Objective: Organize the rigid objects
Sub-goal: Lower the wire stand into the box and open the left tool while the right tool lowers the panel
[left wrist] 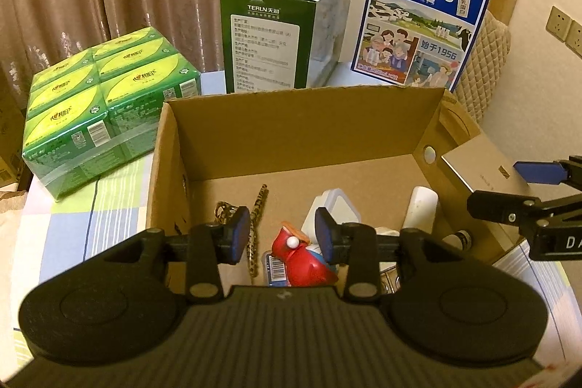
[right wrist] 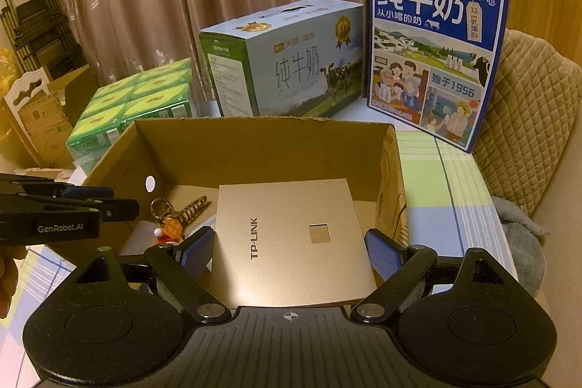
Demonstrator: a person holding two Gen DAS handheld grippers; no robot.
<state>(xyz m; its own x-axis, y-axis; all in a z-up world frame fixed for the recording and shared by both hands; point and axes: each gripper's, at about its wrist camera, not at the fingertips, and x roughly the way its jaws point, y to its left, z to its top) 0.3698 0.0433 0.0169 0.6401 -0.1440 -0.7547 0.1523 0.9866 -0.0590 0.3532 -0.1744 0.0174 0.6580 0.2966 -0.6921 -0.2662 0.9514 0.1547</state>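
Right wrist view: gold box [right wrist: 291, 239] hides most of carton [right wrist: 254, 148] floor.

Cardboard box [left wrist: 291, 130] open-topped — far floor bare, near end crowded, milk cartons [right wrist: 291, 64] behind.

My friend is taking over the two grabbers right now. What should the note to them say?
Right gripper: wide, with the gold TP-LINK box between its fingers, held over the open cardboard box.
Left gripper: jaws a little apart, nothing between them, hanging over the same cardboard box.
Already in the box: a red toy, a spotted pen, a white bottle and a few small bits.
Left to do: set the TP-LINK box down inside, then let go.
The green tissue pack and two milk cartons stand outside, behind the box.
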